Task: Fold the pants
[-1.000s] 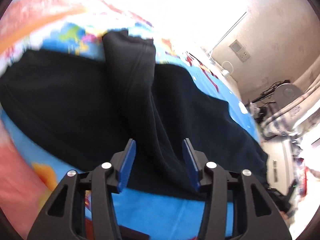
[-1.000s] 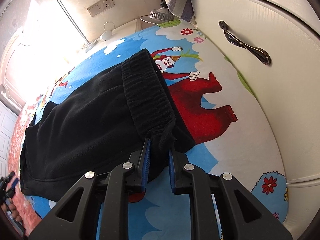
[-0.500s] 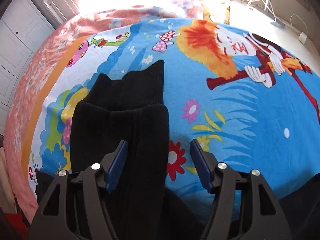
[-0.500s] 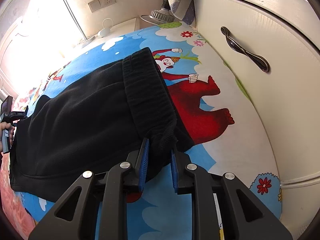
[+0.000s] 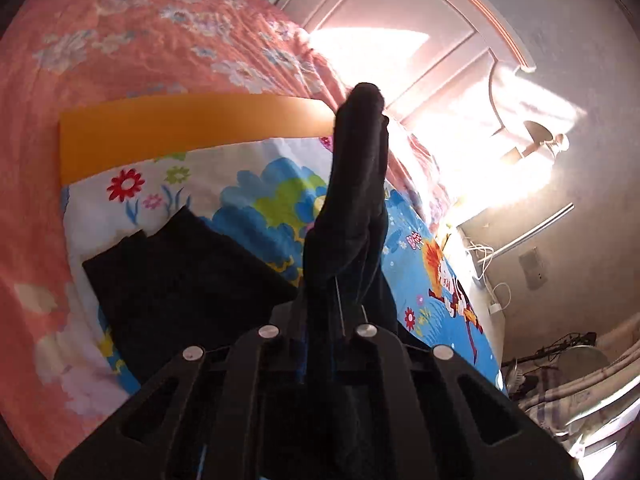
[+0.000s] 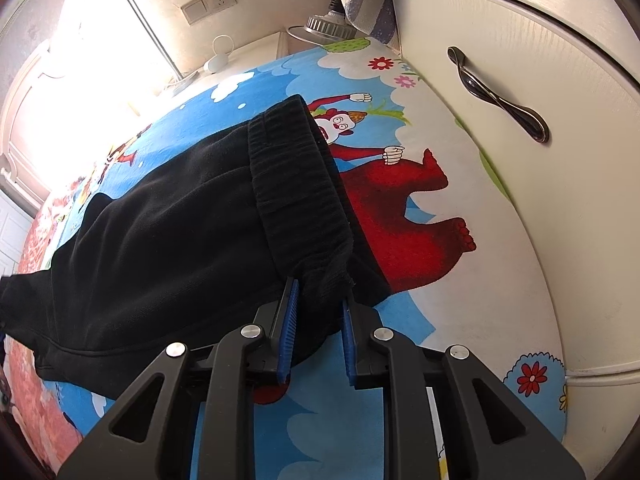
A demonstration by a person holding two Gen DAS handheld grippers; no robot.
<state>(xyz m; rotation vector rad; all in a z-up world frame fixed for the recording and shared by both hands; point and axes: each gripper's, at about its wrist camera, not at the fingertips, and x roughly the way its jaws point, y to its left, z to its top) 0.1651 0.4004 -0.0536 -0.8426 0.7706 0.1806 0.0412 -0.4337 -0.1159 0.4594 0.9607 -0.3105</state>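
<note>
**A:** While the black fleece pants (image 6: 168, 232) lie across the bed's bright cartoon-print blue sheet (image 6: 472, 288), where does each hand-held gripper stand?

**B:** Right hand-held gripper (image 6: 320, 328) is clamped on the ribbed elastic waistband (image 6: 296, 192), at the corner nearest its camera; blue pads press a bunch of cloth from both sides. Left hand-held gripper (image 5: 332, 332) is pinched together on a black leg end (image 5: 356, 184); that strip rises toward twelve o'clock in its view, lifted off the bed.

**A:** And the rest of the garment?

**B:** From the right wrist, the body runs away toward nine o'clock, long axis roughly waistband to cuffs; from the left wrist, another flat black part (image 5: 180, 280) lies on the sheet at about ten o'clock, beside the orange band (image 5: 180, 128) of the pink floral quilt (image 5: 120, 40).

**A:** So what does the coming move turn on?

**B:** I judge the left hand must carry its leg end along that long axis toward the waistband, which the right holds anchored; the left is nearer the cuffs, so it does the travelling.
</note>
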